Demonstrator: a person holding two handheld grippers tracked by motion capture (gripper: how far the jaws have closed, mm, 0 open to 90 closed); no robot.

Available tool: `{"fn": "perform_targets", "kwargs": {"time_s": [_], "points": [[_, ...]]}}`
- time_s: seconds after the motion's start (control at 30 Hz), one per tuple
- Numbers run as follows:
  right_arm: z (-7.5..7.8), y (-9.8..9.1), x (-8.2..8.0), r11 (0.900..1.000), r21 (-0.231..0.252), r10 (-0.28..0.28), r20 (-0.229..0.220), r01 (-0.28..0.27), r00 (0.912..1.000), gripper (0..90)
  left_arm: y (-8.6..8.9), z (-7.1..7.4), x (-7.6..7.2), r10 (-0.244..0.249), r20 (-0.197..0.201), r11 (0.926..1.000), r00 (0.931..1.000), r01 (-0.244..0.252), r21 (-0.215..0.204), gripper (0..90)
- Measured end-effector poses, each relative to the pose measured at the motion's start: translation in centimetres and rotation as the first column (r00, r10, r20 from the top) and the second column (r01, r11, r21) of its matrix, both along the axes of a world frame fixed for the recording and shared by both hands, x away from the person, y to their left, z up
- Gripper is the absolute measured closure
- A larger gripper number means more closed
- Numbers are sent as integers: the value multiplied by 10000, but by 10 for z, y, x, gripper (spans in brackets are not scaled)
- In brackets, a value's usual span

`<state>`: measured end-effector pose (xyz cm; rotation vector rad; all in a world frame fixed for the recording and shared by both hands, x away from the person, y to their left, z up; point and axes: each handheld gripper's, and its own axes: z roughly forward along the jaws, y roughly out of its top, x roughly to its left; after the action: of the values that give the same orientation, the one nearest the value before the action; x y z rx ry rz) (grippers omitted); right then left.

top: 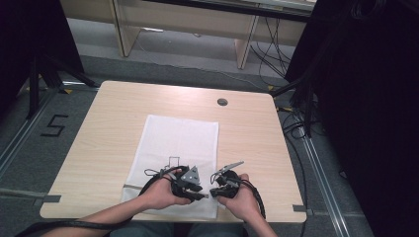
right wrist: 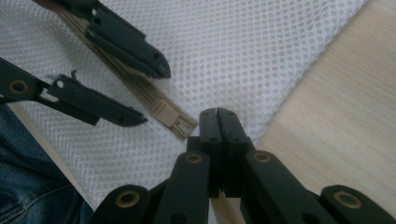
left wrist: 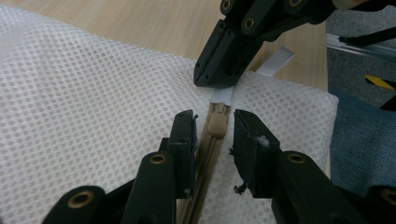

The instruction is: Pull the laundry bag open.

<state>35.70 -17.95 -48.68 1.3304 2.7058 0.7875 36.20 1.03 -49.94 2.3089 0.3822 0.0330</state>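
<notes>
While both forearms come in from the near edge of the wooden worktop [top: 108, 128], the two hands meet low over the near end of a white mesh laundry bag [top: 178, 138] that lies flat along the middle of the worktop. The left hand [top: 160, 193] holds the left gripper [left wrist: 212, 135] pointing toward the other hand, its jaws parted a little and straddling the beige zipper slider [left wrist: 216, 125] without touching it. The right hand [top: 236, 197] angles the right gripper [right wrist: 218, 122] inward, its jaws pressed together at the end of the zipper [right wrist: 140, 95], at the white tab [left wrist: 222, 95] just past the slider; whether they pinch that tab or only rest on it I cannot tell. Blue denim [right wrist: 28, 186] shows below the worktop's edge.
</notes>
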Motion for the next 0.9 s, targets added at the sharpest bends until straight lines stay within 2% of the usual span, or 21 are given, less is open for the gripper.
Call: {"fn": "perform_targets", "kwargs": {"time_s": [0.1, 0.13, 0.17, 0.2, 0.23, 0.33, 0.37, 0.47, 0.5, 0.53, 0.6, 0.77, 0.87, 0.9], "points": [[0, 0, 0, 10000, -7, -32, -72, 32, 10000, 900, -3, -2, 1, 39, -60, 10000, 10000, -39, -1, 695], [0, 0, 0, 10000, -4, -33, -80, 33, 10000, 900, -3, -2, 2, -110, 97, 9999, 9999, 110, 36, 698], [0, 0, 0, 10000, -4, -31, -91, 31, 10000, 900, -4, -3, 1, 58, -59, 10000, 10000, -58, 12, 702], [0, 0, 0, 10000, 7, -27, -94, 27, 10000, 900, -4, -4, 1, 15, -47, 10000, 10000, -15, 50, 708], [0, 0, 0, 10000, 17, -41, -79, 42, 10000, 900, -4, -4, 2, -109, 83, 9999, 9999, 108, 87, 712], [0, 0, 0, 10000, 8, -44, -97, 44, 9999, 900, -5, -6, 0, -14, 63, 10000, 10000, 13, 80, 718], [0, 0, 0, 10000, 6, -52, -100, 52, 9999, 900, -5, -5, 1, -186, 212, 9997, 9996, 182, 159, 718], [0, 0, 1, 10000, 25, 8, -31, -8, 10000, 900, -8, -7, -1, -231, 275, 9997, 9994, 230, 69, 711], [-1, -1, 1, 10000, 31, 77, 21, -77, 10000, 900, -8, -6, 0, -343, 451, 9991, 9984, 331, 281, 707], [0, 0, 0, 10000, 27, -92, -77, 92, 9999, 900, -9, -7, -1, -296, 355, 9995, 9989, 291, 136, 706], [0, -1, 0, 9999, 31, -114, -70, 114, 9999, 900, -10, -7, -1, -446, 597, 9986, 9972, 429, 293, 709], [0, -1, 0, 10000, 37, -88, -73, 89, 9999, 900, -10, -7, -5, -571, 880, 9978, 9945, 538, 396, 761], [-1, -1, 0, 9999, 67, -124, -70, 125, 9999, 900, -12, -5, -7, -742, 1333, 9957, 9883, 659, 652, 800], [-1, -1, 0, 9999, 71, -131, -70, 132, 9999, 900, -12, -4, -9, -706, 1346, 9956, 9884, 614, 713, 805]]}}
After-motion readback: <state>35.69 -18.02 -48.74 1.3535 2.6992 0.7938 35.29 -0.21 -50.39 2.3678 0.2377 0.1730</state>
